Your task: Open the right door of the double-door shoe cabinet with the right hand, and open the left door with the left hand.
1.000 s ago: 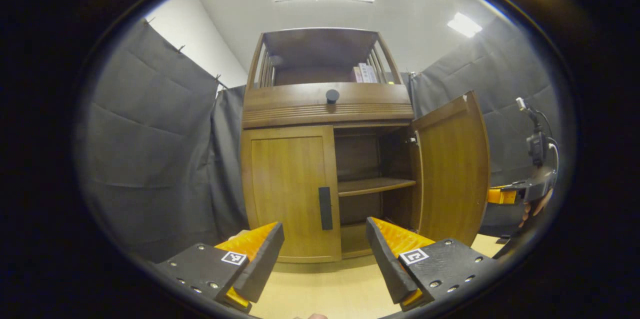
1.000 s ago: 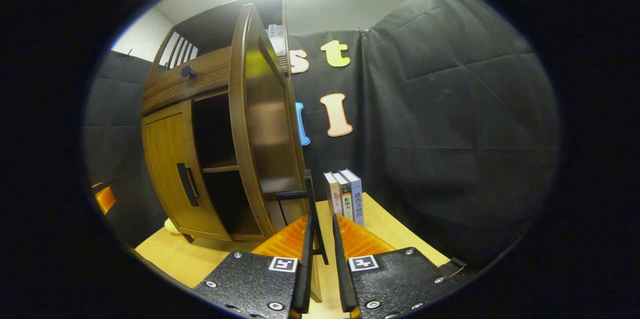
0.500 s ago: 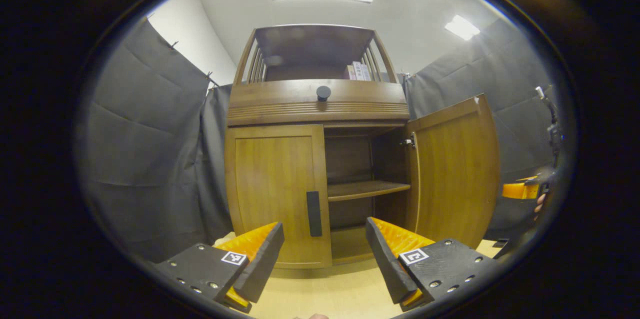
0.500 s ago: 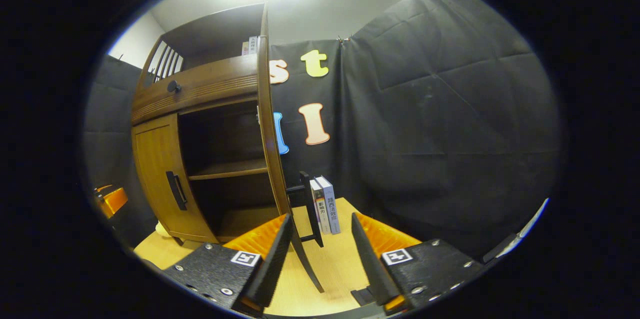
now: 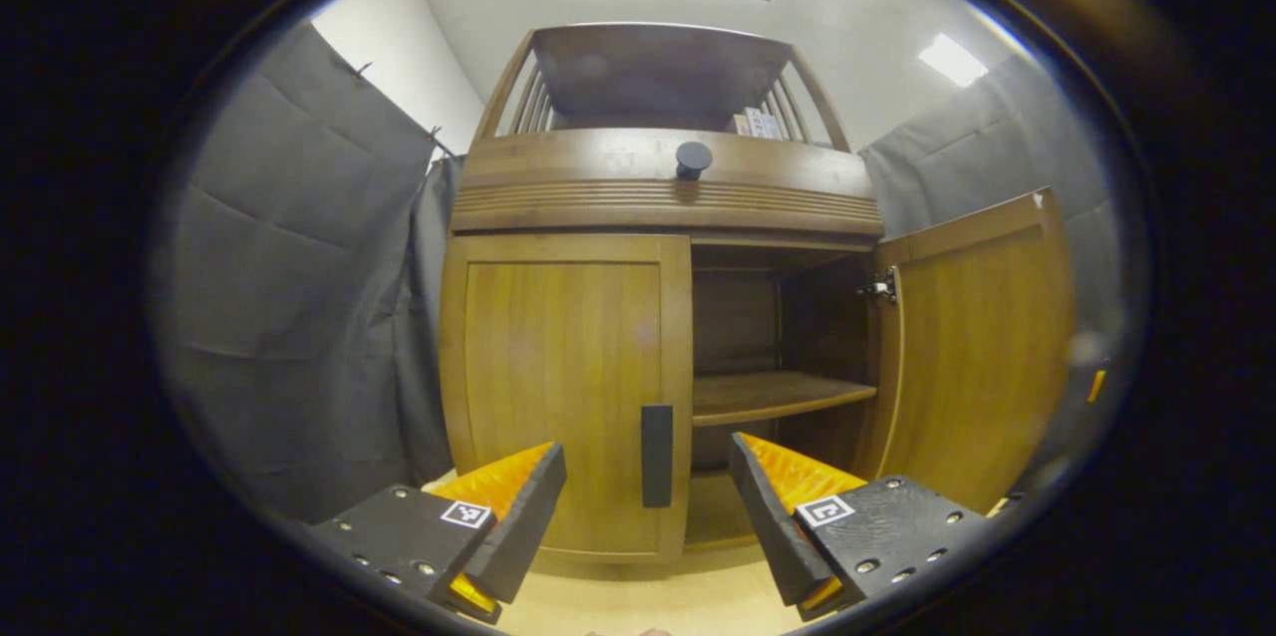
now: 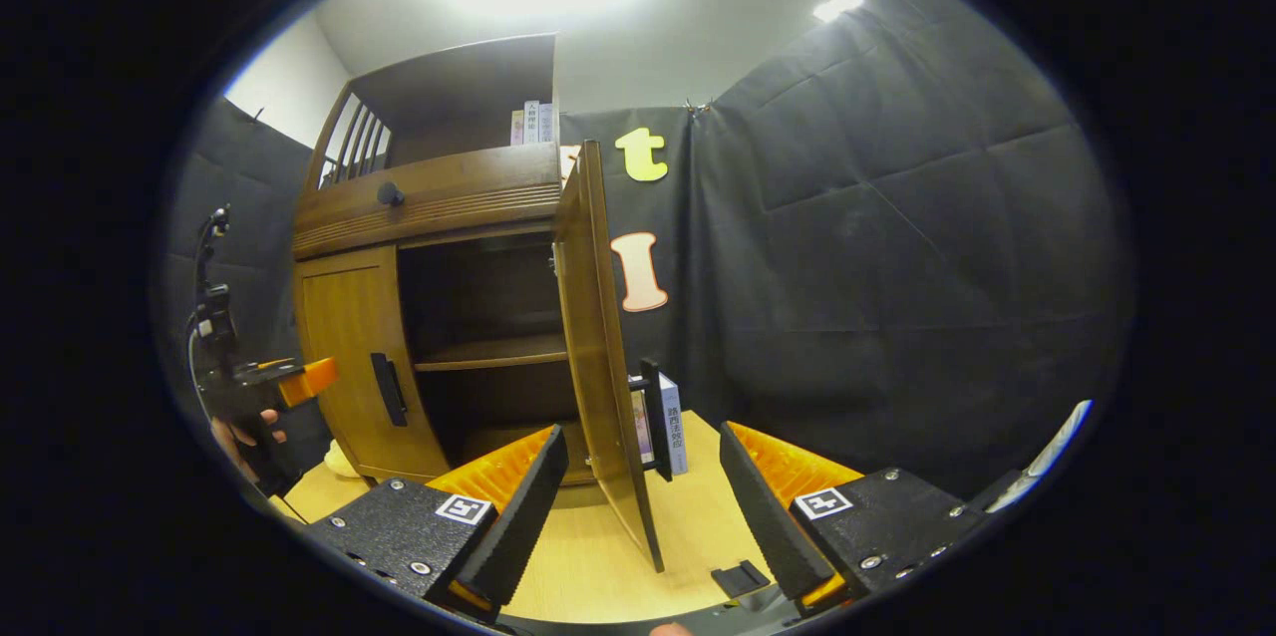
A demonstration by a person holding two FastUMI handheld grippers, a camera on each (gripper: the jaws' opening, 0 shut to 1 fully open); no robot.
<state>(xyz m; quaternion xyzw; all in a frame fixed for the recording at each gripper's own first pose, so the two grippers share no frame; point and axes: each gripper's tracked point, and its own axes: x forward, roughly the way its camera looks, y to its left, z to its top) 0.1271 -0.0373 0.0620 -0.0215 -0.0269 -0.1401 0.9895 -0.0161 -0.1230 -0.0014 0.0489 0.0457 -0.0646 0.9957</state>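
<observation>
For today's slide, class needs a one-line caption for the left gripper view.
Open left gripper lined up on the closed left door's handle; right door already swung open.

From my station, the shoe cabinet [image 5: 638,207] reads as warm brown wood with a smooth, slightly glossy varnish; its left door [image 5: 563,397] shows faint grain, and the right door [image 6: 598,337] catches a soft sheen. The left door's handle [image 5: 656,455] looks matt black. A small metal hinge [image 5: 879,288] glints. I see a pale, smooth wood-look table [image 6: 598,566] and matt, creased cloth on the wall [image 6: 897,247].
</observation>
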